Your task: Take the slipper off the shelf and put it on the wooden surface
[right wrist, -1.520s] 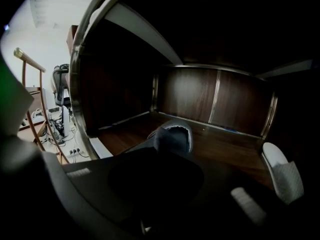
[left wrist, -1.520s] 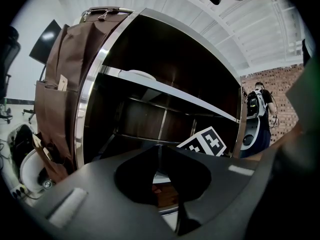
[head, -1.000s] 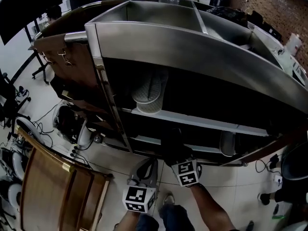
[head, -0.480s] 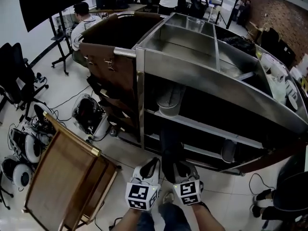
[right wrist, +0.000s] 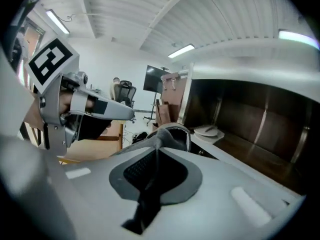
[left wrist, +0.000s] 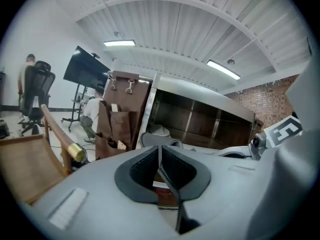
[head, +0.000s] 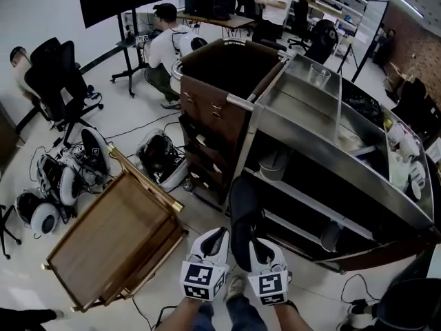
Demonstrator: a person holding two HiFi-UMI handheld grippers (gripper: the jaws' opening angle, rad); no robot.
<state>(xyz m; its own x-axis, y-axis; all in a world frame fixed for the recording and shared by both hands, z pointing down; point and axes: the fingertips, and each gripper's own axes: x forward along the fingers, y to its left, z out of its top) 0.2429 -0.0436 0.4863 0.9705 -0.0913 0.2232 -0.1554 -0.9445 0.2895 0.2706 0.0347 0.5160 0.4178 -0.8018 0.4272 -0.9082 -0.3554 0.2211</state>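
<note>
A dark grey slipper (head: 242,212) stands upright out of my right gripper (head: 258,245), which is shut on its edge, low in the head view and in front of the steel shelf (head: 324,158). In the right gripper view the slipper (right wrist: 173,134) rises just past the closed jaws of the right gripper (right wrist: 156,153). My left gripper (head: 214,236) is beside it, shut with nothing between its pads (left wrist: 172,165). The wooden surface (head: 114,232) lies to the left on the floor side. A pale slipper (head: 273,163) stays on the upper shelf.
Another slipper (head: 331,236) stands on the lower shelf. A brown cabinet (head: 220,109) adjoins the shelf. Helmets and cables (head: 62,178) lie on the floor left of the wooden surface. A seated person (head: 165,47) and office chairs (head: 52,81) are farther back.
The head view has swung left and back from the shelf, so the wooden surface is now fully in sight. Both grippers stay low together, the slipper still in the right one.
</note>
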